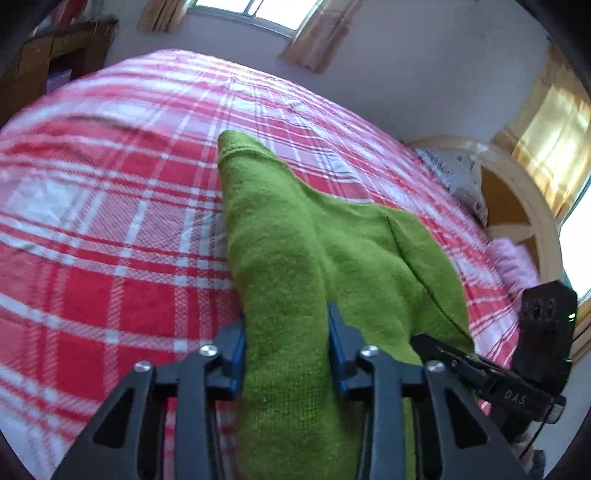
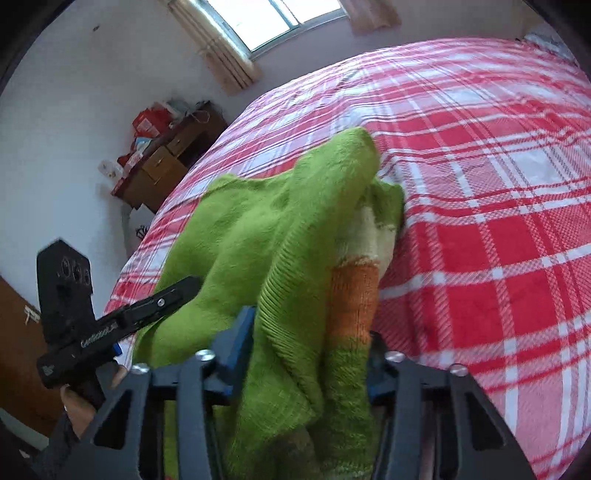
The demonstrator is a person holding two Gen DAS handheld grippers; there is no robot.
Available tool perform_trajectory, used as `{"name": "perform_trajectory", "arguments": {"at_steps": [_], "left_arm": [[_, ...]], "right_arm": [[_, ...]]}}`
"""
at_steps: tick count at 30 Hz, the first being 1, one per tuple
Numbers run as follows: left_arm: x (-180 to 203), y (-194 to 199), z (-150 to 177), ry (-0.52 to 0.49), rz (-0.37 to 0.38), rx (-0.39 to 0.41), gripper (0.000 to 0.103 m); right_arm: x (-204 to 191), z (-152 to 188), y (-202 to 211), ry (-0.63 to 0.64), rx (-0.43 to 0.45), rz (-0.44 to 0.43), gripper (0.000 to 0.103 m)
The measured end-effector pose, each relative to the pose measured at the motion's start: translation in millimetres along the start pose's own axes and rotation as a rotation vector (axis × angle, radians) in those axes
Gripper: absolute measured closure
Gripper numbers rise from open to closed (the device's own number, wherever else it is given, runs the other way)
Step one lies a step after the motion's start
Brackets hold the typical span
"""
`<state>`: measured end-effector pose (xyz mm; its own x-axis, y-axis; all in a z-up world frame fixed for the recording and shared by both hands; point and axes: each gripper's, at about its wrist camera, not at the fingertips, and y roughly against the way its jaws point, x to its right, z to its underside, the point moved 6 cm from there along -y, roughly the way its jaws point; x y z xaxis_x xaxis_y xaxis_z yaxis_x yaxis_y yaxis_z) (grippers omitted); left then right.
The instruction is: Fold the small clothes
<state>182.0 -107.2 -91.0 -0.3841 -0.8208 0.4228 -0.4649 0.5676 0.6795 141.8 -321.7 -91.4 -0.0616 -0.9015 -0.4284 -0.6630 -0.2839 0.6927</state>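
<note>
A small green knitted sweater (image 1: 295,236) with orange and cream stripes (image 2: 354,295) hangs between both grippers above the bed. My left gripper (image 1: 286,339) is shut on one part of the sweater, with knit bunched between its blue pads. My right gripper (image 2: 310,343) is shut on another part, at the ribbed edge beside the striped part. The sweater's far end droops toward the bedspread in both views. The right gripper shows at the right edge of the left wrist view (image 1: 443,350). The left gripper shows at the left of the right wrist view (image 2: 184,291).
A red, pink and white plaid bedspread (image 1: 110,221) covers the bed under the sweater. A wooden headboard (image 1: 517,206) with pillows stands at the right. A wooden dresser (image 2: 162,166) with clutter stands by the wall. Curtained windows (image 2: 280,18) are behind the bed.
</note>
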Motion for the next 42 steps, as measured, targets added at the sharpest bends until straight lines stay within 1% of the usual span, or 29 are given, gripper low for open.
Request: {"name": "perform_trajectory", "arguments": {"at_steps": [3,6,8,9,12,14,16,18,19,21,22,23,25,27,28,29,30,32,34,35,36,38,39,42], "left_arm": [[12.3,23.9,12.0,-0.07,-0.057,-0.026,0.068],[7.3,53.2,41.8,-0.042,-0.071,-0.113,0.069],[2.0,77.9,68.0,-0.03,-0.062,-0.15,0.068],[0.0,85.4,77.5,-0.028,-0.059,-0.155,0.068],[-6.9,106.7,112.4,-0.011,-0.057,-0.162,0.068],[-8.6,117.4,130.0,0.011,-0.056,-0.142,0.068],[-10.3,121.7,135.7,0.012,-0.061,-0.116,0.068],[-10.9,120.7,137.8,-0.004,-0.077,-0.089,0.064],[-9.9,119.4,137.7,-0.015,-0.086,-0.076,0.063],[-12.2,113.6,134.3,-0.013,-0.105,-0.063,0.057],[-13.8,113.5,133.6,-0.007,-0.106,-0.059,0.055],[-15.8,113.8,133.0,0.002,-0.104,-0.057,0.052],[-20.3,120.7,134.4,0.018,-0.089,-0.056,0.05],[-27.7,134.8,138.5,0.026,-0.067,-0.042,0.044],[-28.2,139.0,138.1,0.025,-0.06,-0.031,0.043],[-28.7,142.1,137.1,0.021,-0.054,-0.015,0.041],[-27.4,142.8,135.9,0.015,-0.047,-0.003,0.038],[-22.6,135.8,134.0,0.01,-0.038,-0.007,0.036],[-21.1,122.7,135.0,0.009,-0.055,-0.037,0.036],[-20.0,114.6,136.1,0.011,-0.074,-0.057,0.033],[-20.1,107.7,137.4,0.025,-0.086,-0.073,0.028],[-22.2,104.1,134.4,0.054,-0.095,-0.071,0.026],[-20.6,102.9,132.7,0.046,-0.106,-0.072,0.026],[-14.3,100.7,132.6,-0.001,-0.132,-0.061,0.027]], "right_arm": [[-12.3,10.2,8.5,0.007,-0.03,-0.006,0.063],[-25.8,41.5,26.0,-0.018,-0.093,-0.07,0.064],[-37.5,66.6,39.1,0.002,-0.128,-0.104,0.064],[-46.8,84.3,47.7,0.02,-0.149,-0.129,0.064],[-63.6,125.8,63.5,0.027,-0.19,-0.182,0.064],[-71.8,145.0,70.9,0.034,-0.189,-0.196,0.064],[-79.7,160.4,76.8,0.054,-0.172,-0.185,0.064],[-84.7,169.8,79.7,0.055,-0.15,-0.175,0.064],[-85.7,171.1,79.9,0.059,-0.134,-0.166,0.063],[-86.5,170.6,79.3,0.066,-0.097,-0.141,0.057],[-85.7,171.4,79.4,0.066,-0.07,-0.107,0.05],[-85.0,172.2,79.8,0.064,-0.06,-0.091,0.046],[-84.2,172.8,86.6,0.049,-0.043,-0.067,0.045],[-78.1,167.8,104.6,0.051,0.006,-0.037,0.043],[-76.9,165.7,112.2,0.061,0.033,-0.012,0.037],[-76.0,165.8,117.5,0.071,0.046,0.0,0.025],[-77.2,164.1,120.9,0.087,0.053,-0.002,0.024],[-79.8,161.4,118.8,0.092,0.045,-0.033,0.023],[-81.1,156.2,106.7,0.079,0.033,-0.059,0.023],[-78.2,156.2,101.2,0.073,0.022,-0.06,0.023],[-76.5,155.8,89.6,0.064,0.002,-0.068,0.023],[-73.5,157.9,74.6,0.042,-0.024,-0.097,0.023],[-73.8,157.7,73.8,0.049,0.012,-0.112,0.023],[-74.4,159.2,71.6,0.059,0.031,-0.118,0.023]]}}
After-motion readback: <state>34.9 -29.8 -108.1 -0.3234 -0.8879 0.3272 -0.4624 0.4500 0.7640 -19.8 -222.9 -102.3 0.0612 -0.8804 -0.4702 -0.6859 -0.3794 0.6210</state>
